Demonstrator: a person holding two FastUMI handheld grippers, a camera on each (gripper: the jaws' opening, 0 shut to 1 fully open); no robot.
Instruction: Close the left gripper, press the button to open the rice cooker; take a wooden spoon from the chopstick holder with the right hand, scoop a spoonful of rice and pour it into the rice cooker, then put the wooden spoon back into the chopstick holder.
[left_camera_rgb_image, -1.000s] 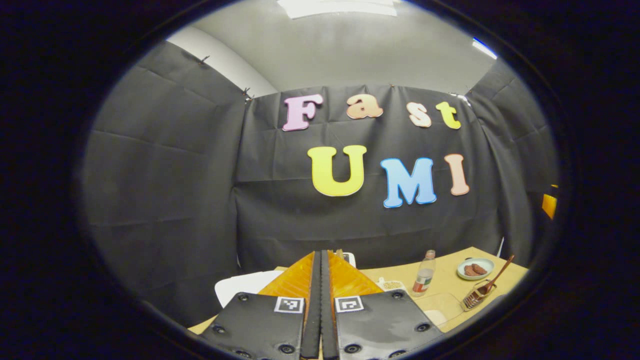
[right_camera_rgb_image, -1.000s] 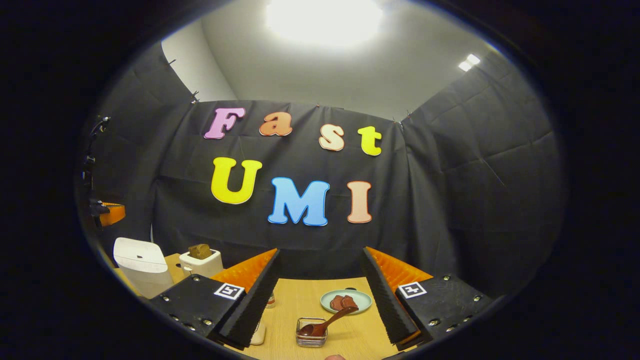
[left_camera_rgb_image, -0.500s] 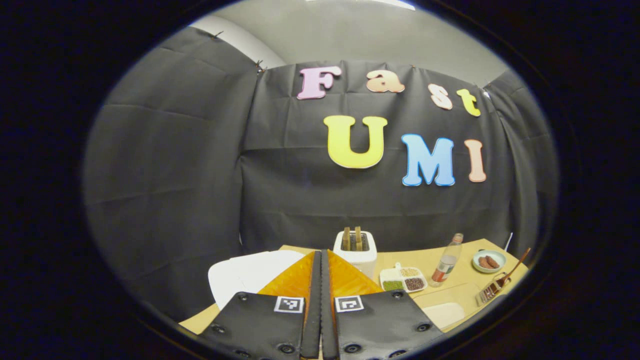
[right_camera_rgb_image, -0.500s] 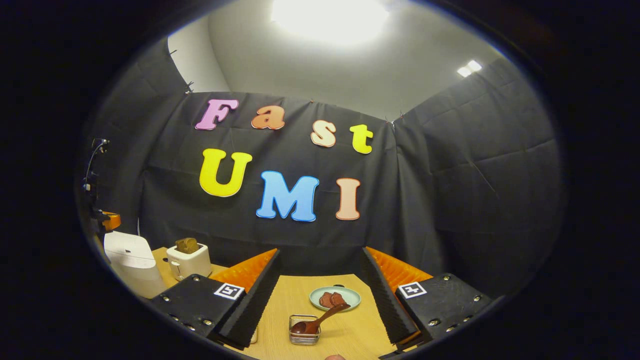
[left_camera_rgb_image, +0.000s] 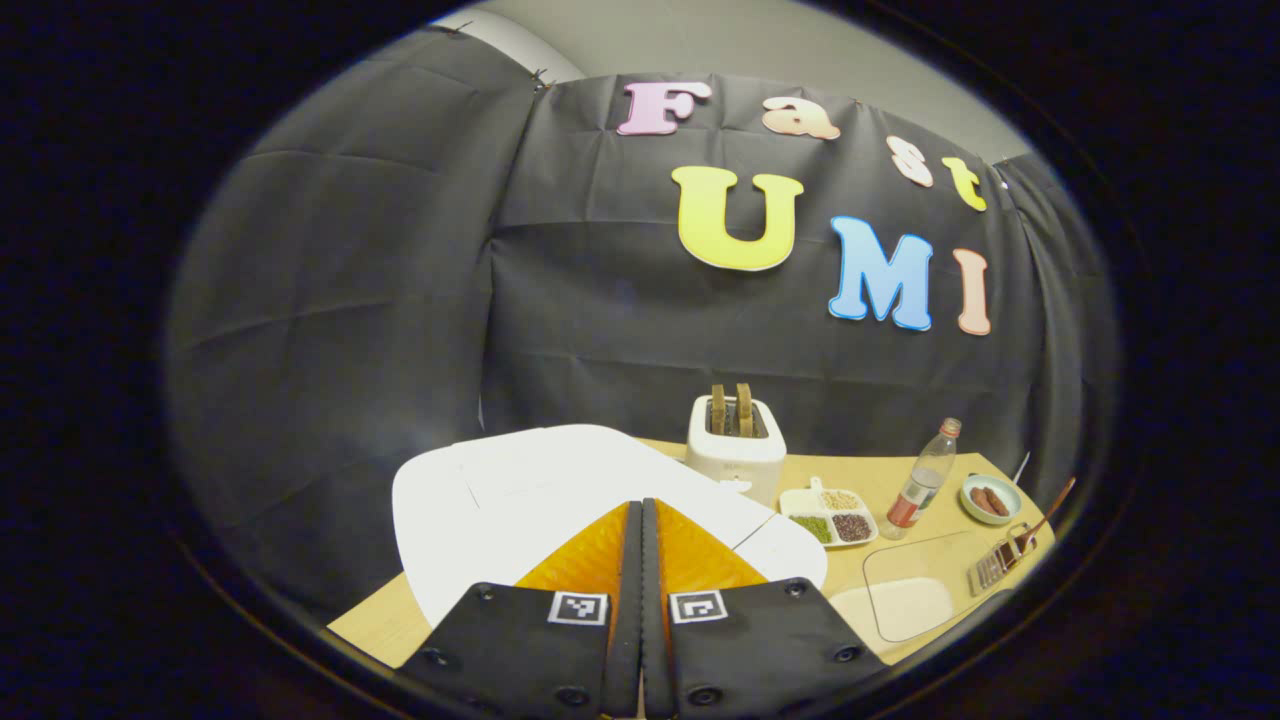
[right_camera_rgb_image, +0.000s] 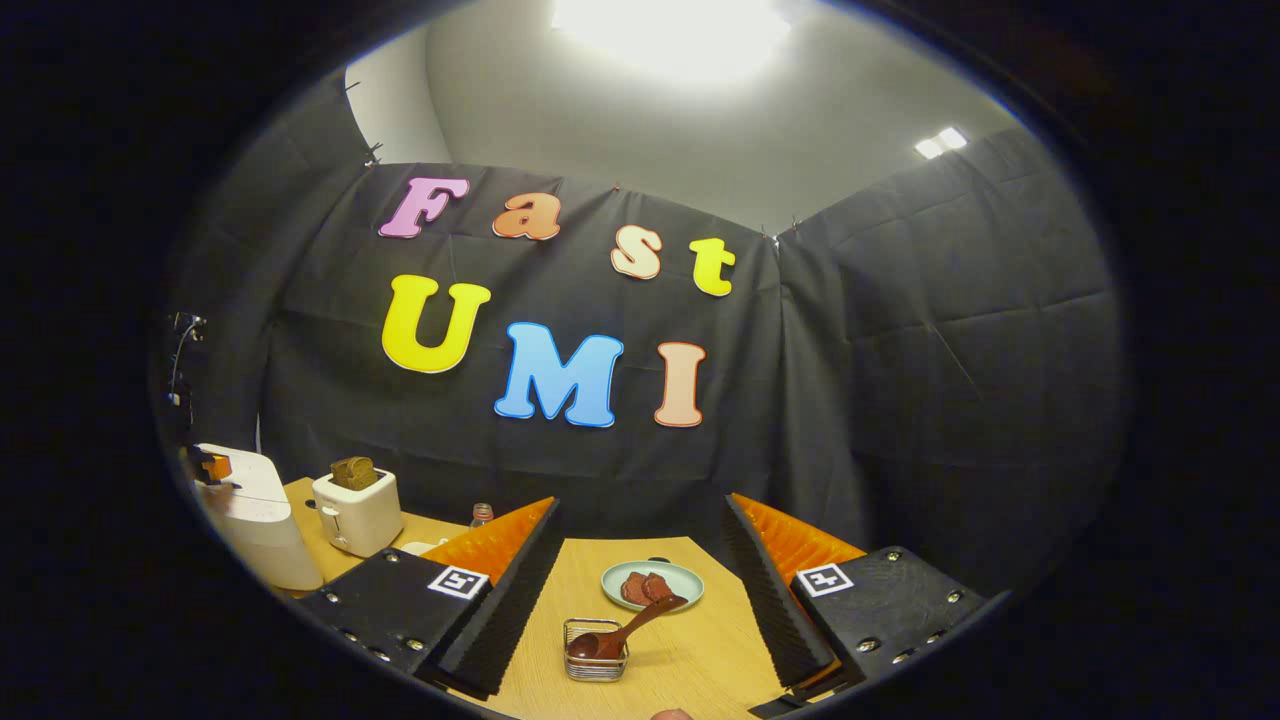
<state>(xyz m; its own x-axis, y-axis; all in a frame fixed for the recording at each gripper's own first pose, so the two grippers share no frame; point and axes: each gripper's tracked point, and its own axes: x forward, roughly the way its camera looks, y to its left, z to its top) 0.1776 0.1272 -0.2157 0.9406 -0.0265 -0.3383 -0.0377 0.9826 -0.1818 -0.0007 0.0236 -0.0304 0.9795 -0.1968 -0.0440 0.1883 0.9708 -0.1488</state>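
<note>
Black cloth walls enclose a pale wooden counter (right_camera_rgb_image: 690, 655). On its left edge sits the white rice cooker (left_camera_rgb_image: 520, 490), lid down, with a white toaster (left_camera_rgb_image: 736, 450) just behind it toward the back edge. The left gripper (left_camera_rgb_image: 641, 560) hovers over the cooker's lid, its jaws pressed together with nothing between them. I cannot tell from the left gripper view where the release button lies, so the press may land on plain lid and the cooker stay shut; a glancing push could also shove the cooker sideways. Toward the counter's right edge, a wire chopstick holder (right_camera_rgb_image: 595, 662) carries the wooden spoon (right_camera_rgb_image: 625, 632), leaning with its handle toward a plate (right_camera_rgb_image: 652, 585) of brown food. The right gripper (right_camera_rgb_image: 640, 590) waits above them, jaws wide apart and empty. The slanted handle could slip or tip the light holder when grasped.
</note>
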